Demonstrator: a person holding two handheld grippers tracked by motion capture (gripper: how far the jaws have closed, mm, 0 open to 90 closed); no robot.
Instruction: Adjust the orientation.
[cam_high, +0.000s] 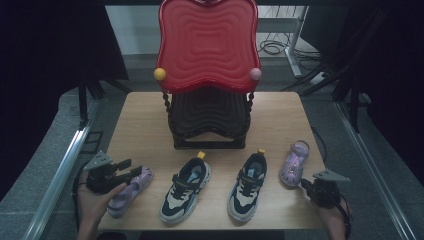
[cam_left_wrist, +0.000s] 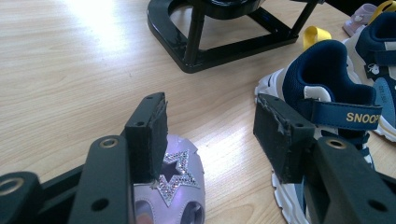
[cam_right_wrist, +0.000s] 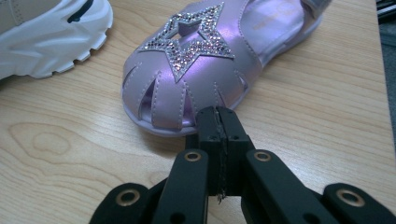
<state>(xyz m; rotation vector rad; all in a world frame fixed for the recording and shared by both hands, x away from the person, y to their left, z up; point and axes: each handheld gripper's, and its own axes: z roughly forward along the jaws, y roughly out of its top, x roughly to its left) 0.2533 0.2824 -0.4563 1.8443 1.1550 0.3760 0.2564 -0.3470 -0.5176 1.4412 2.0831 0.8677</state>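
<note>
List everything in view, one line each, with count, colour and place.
sandals: 2, lilac with a glitter star; one at the table's front left under the left tool, one at the front right just ahead of the right tool.
sneakers: 2, navy and white with yellow heel loops; side by side at front centre, left one, right one.
rack: 1, black frame with a red wavy top shelf, at the table's back centre.
knobs: 2, one yellow, one pink, on the red shelf's front corners.
table: 1, light wood.
left tool: 1, black, jaws open over the left sandal's toe.
right tool: 1, black, jaws shut.
</note>
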